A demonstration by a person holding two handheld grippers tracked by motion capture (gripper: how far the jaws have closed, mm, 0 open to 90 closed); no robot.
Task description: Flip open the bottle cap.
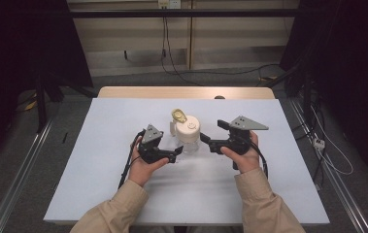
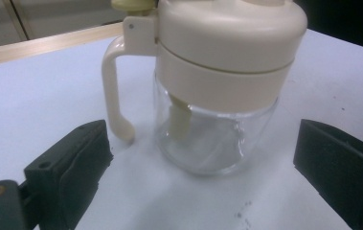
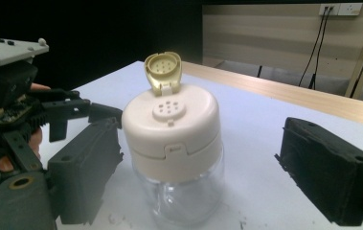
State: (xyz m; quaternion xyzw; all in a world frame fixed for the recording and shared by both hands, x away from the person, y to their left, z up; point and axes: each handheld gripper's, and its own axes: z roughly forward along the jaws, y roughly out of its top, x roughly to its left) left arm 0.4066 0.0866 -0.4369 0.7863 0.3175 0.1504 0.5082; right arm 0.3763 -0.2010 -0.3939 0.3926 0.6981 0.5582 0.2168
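A clear glass jar (image 1: pixel 187 136) with a cream lid, a side handle (image 2: pixel 114 91) and a raised yellow flip cap (image 3: pixel 162 72) stands upright mid-table. In the left gripper view the jar (image 2: pixel 217 96) sits between the spread jaws of my left gripper (image 2: pixel 203 143), with neither pad touching it. My right gripper (image 3: pixel 203 148) is open as well, and the jar (image 3: pixel 172 139) stands in the gap, clear of both pads. From above, the left gripper (image 1: pixel 177 153) is at the jar's near-left and the right gripper (image 1: pixel 206 141) at its right.
The jar stands on a white mat (image 1: pixel 99 170) covering a wooden table (image 1: pixel 186 92). Cables run over the floor behind and to the right (image 1: pixel 317 141). Dark curtains hang on both sides. The other hand's gripper (image 3: pixel 50 120) is close at the left of the right gripper view.
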